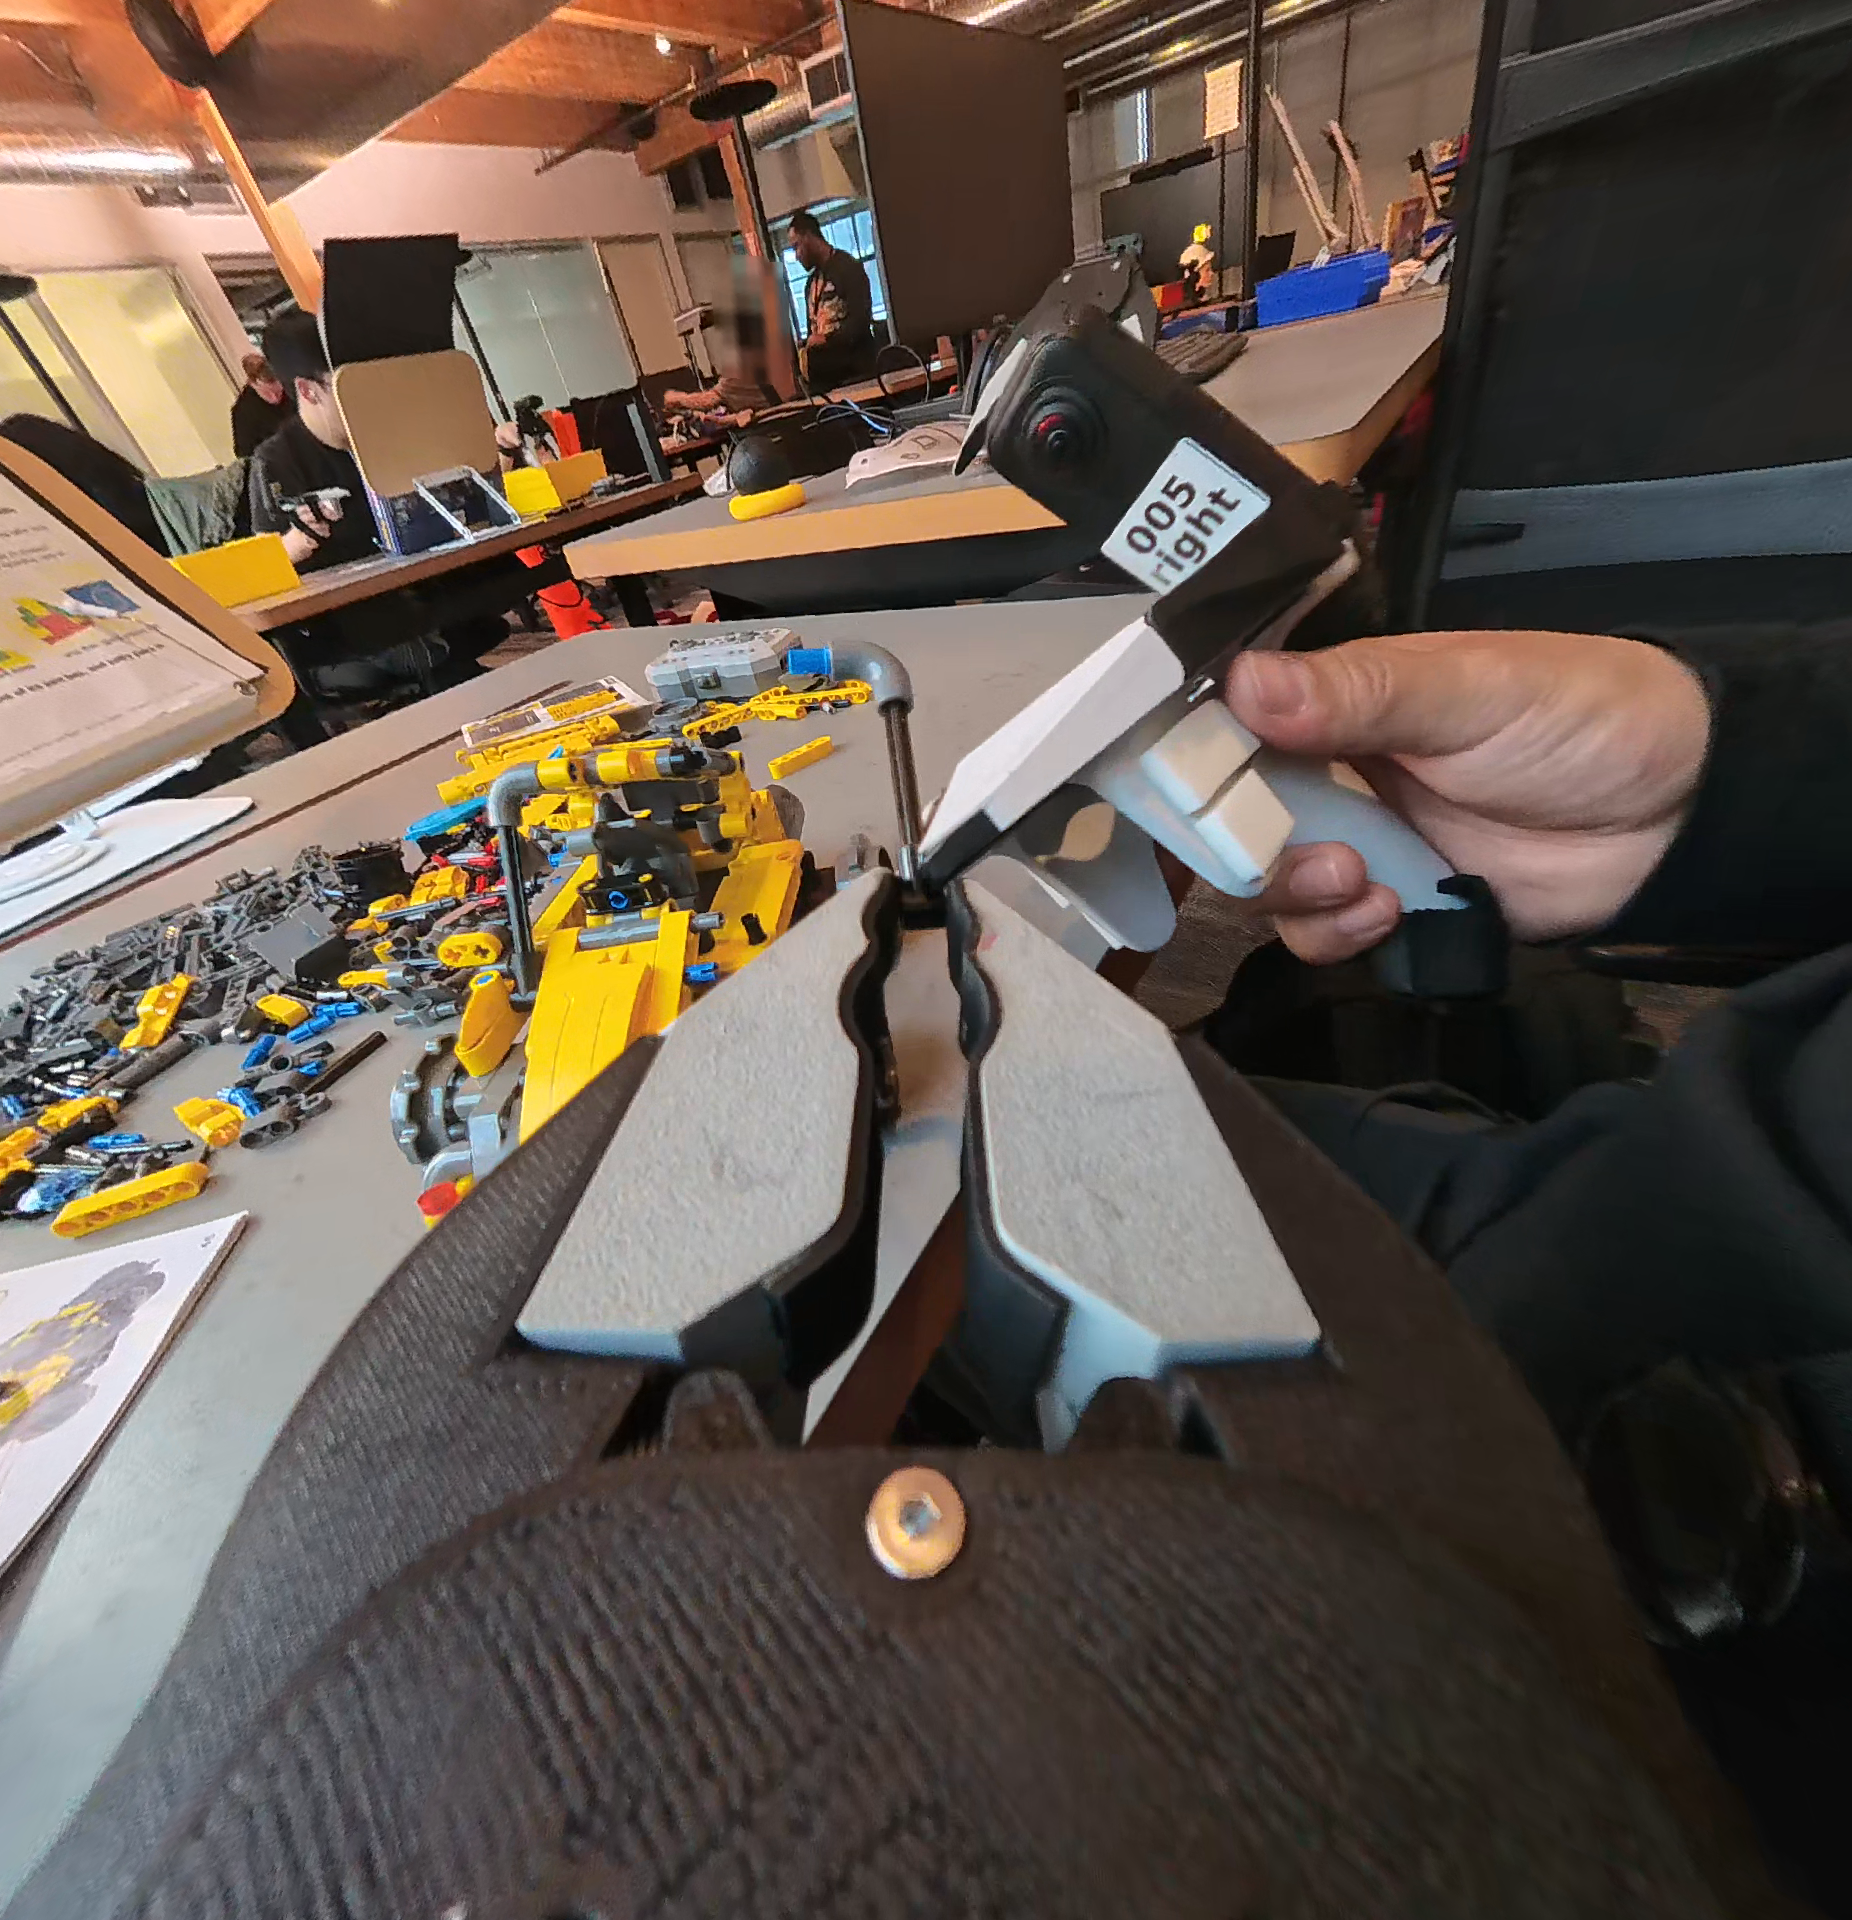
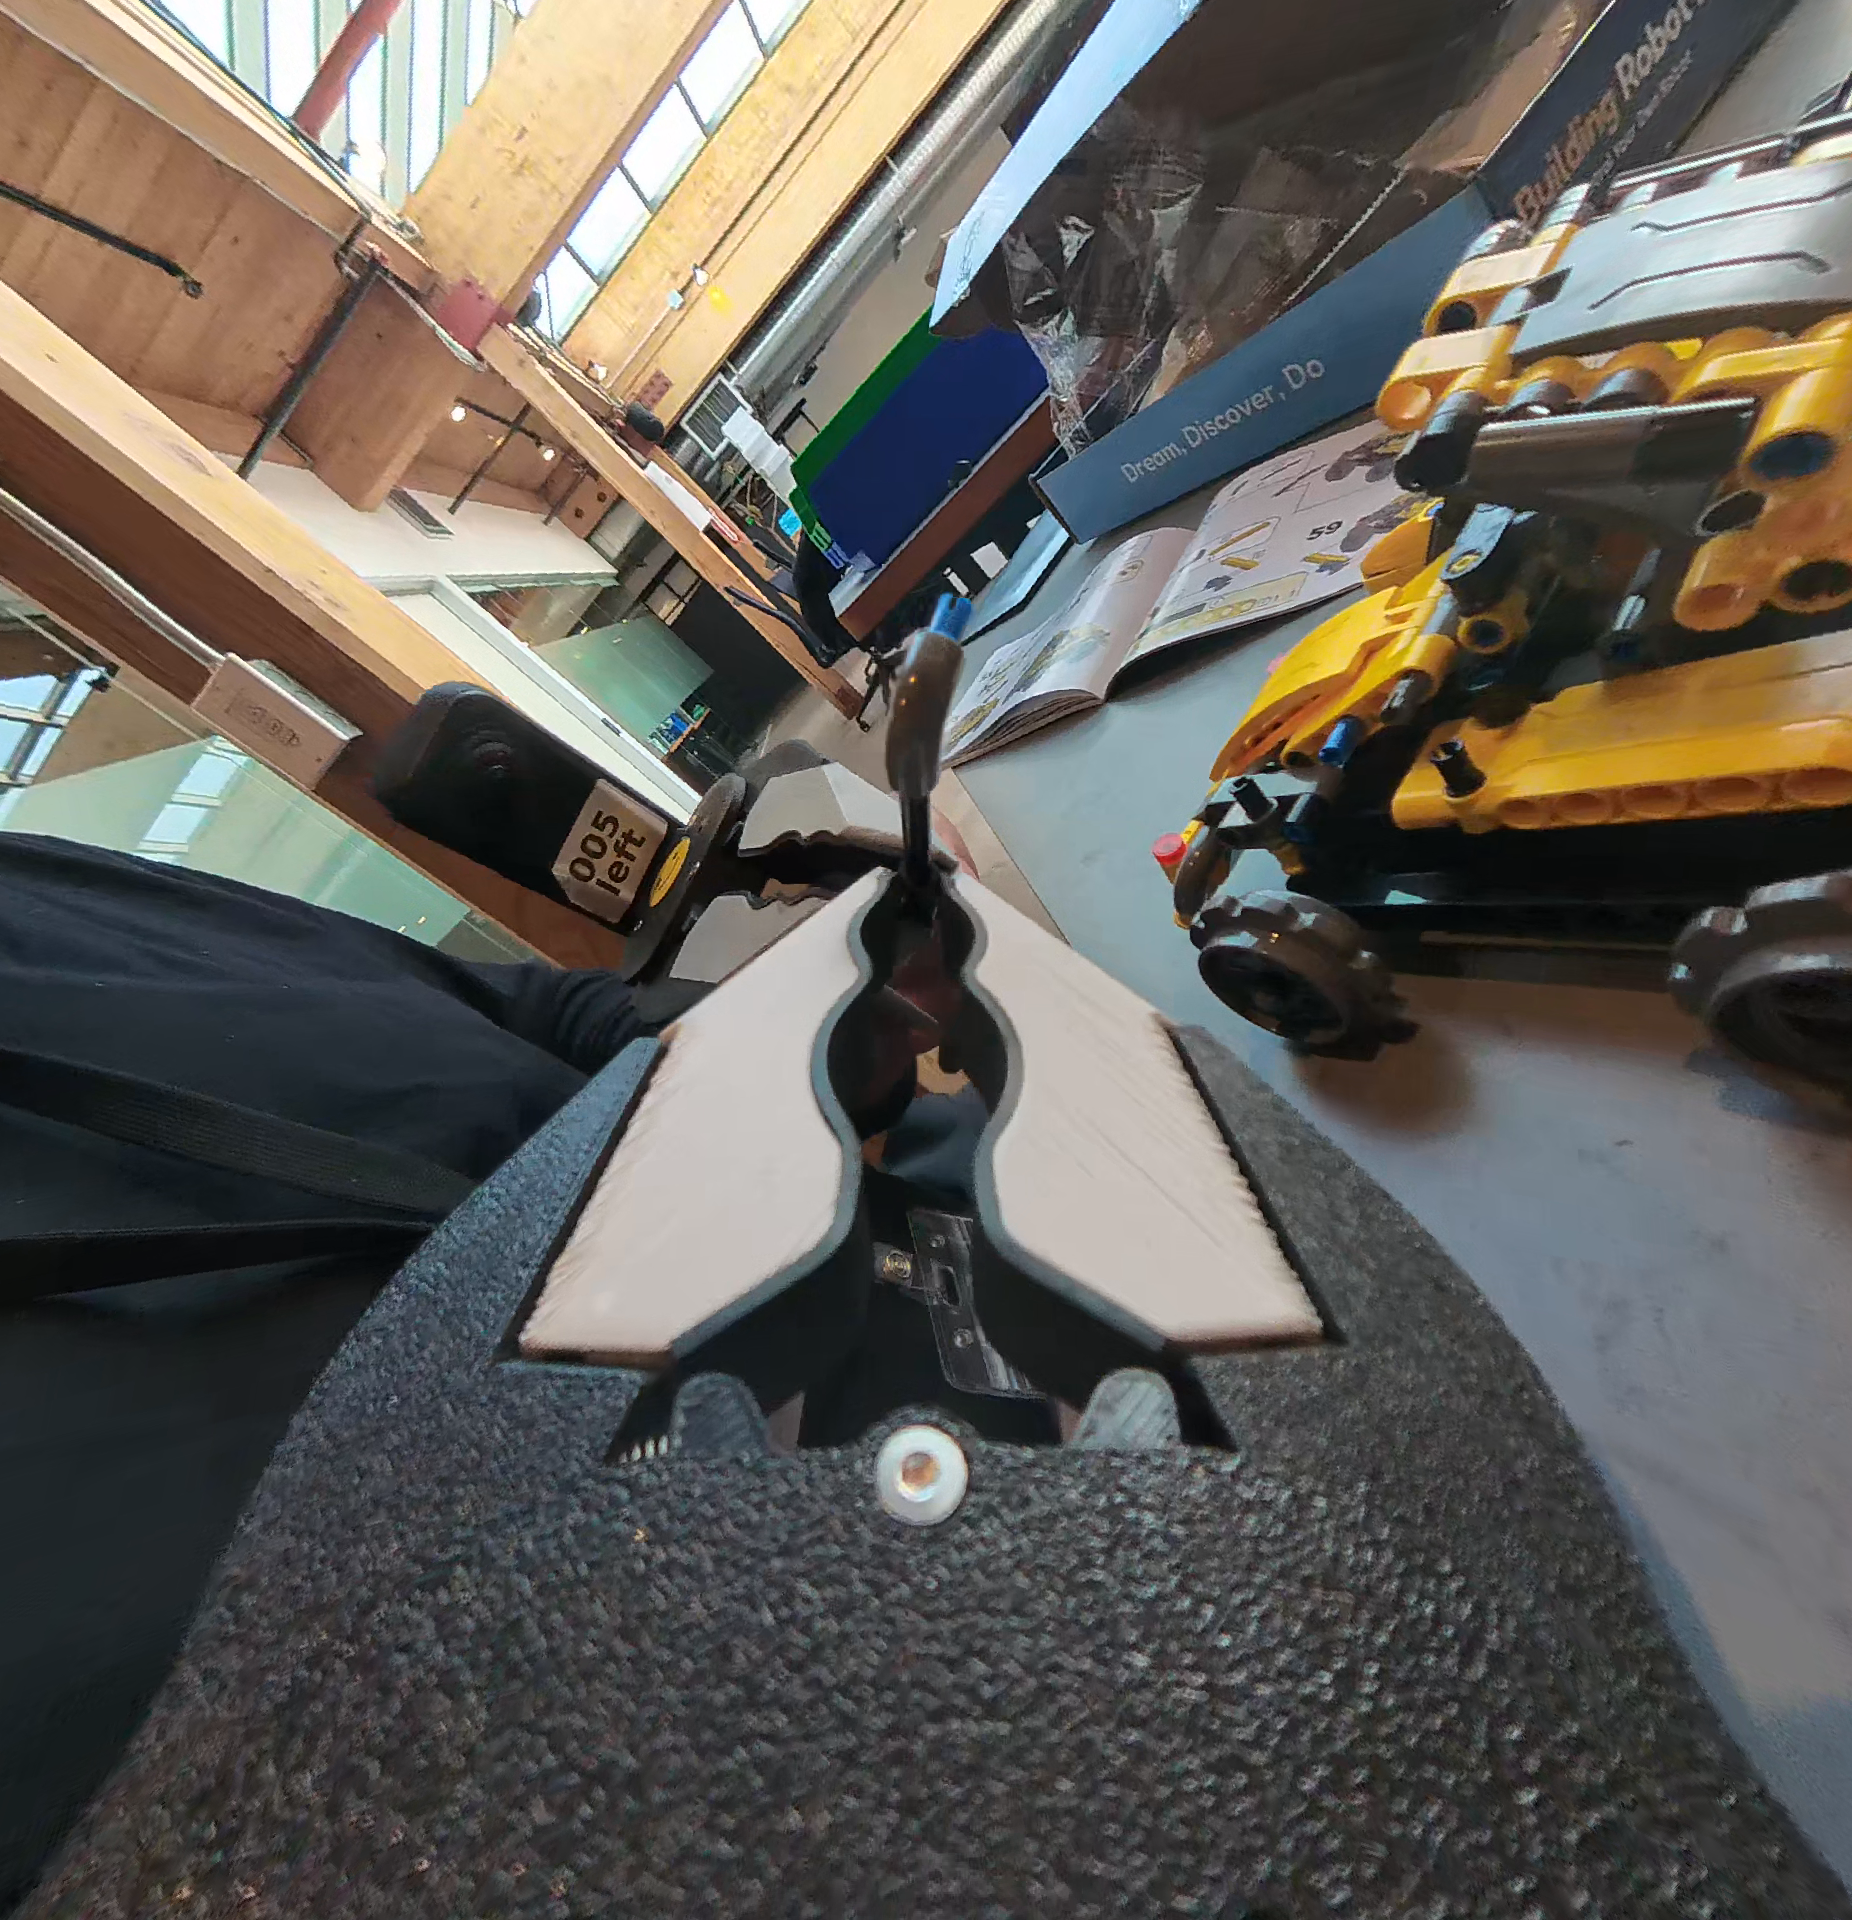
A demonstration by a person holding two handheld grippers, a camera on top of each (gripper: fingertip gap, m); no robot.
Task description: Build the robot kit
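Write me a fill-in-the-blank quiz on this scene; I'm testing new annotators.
The left gripper and right gripper both pinch the rod, whose top carries a ____ pin.
The vehicle on the table is mostly ____.
The hand in the left wrist view holds the ____ gripper.
Missing: blue; yellow; right.

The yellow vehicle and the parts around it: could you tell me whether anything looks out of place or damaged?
Nothing looks damaged. The yellow vehicle stands upright on the table, loose parts scattered at its side. The only oddity: both grippers, left and right, pinch one grey elbow rod at the table's edge.
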